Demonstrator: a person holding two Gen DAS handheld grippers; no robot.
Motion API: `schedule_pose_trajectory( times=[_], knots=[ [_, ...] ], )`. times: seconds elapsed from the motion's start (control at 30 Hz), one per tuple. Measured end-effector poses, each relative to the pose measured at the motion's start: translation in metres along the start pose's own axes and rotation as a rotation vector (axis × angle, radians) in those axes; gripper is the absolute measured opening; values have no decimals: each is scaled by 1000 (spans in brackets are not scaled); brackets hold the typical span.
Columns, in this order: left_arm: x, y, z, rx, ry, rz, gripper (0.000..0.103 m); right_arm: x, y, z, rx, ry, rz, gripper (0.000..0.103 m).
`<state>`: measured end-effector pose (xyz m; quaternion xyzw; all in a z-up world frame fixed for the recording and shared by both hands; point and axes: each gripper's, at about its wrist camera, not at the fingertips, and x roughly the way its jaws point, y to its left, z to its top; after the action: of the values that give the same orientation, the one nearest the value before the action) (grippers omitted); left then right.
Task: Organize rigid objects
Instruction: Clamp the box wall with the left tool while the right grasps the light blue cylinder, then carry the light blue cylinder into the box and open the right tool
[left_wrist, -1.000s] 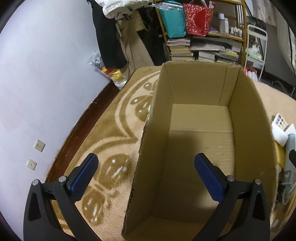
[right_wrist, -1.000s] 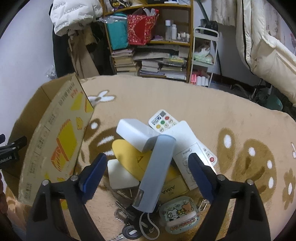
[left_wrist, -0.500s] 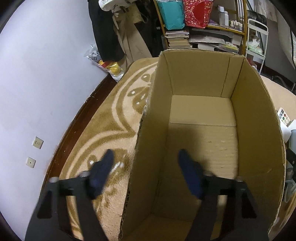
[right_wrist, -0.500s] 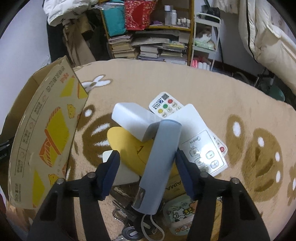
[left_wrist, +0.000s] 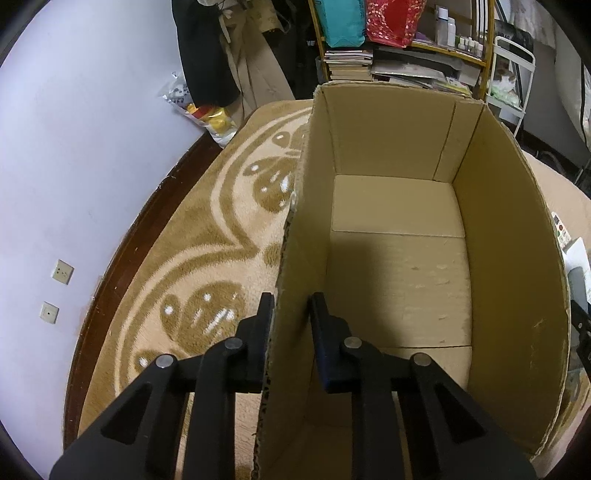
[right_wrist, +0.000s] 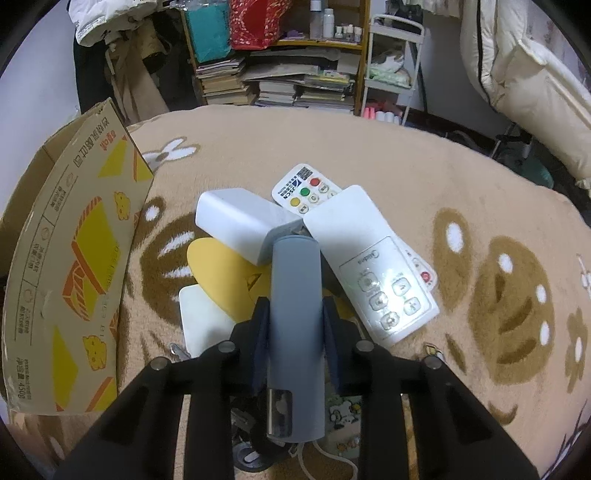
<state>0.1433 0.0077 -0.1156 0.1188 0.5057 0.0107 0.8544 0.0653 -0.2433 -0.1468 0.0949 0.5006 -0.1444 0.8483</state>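
White remotes (right_wrist: 373, 266) are crowding the grey case (right_wrist: 295, 321); right gripper (right_wrist: 295, 325) is clamping it, pointing away lengthwise; left gripper (left_wrist: 290, 325) is pinching the box wall (left_wrist: 291, 295).

our left gripper (left_wrist: 290, 317) and right gripper (right_wrist: 295, 325) share black triangular frames, silver rivets and dark blue finger pads (right_wrist: 260, 343).

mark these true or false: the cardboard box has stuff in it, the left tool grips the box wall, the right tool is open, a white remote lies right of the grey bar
1. The cardboard box has items in it. False: its floor is bare.
2. The left tool is shut on the box's side wall. True.
3. The right tool is open and empty. False: it is shut on the grey power bank.
4. A white remote lies right of the grey power bank. True.
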Motion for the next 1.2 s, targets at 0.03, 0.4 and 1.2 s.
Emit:
schedule_pose_trajectory(
  times=[0.03,0.4,1.2],
  knots=[
    [0,0,-1,2,-1,2,18,-4,2,0,-1,-11,-2,29],
    [-1,-2,-2,25,0,19,19,-68,41,24,-75,-189,89,29],
    [2,-1,-3,17,8,18,19,-86,145,36,-236,-257,278,29]
  ],
)
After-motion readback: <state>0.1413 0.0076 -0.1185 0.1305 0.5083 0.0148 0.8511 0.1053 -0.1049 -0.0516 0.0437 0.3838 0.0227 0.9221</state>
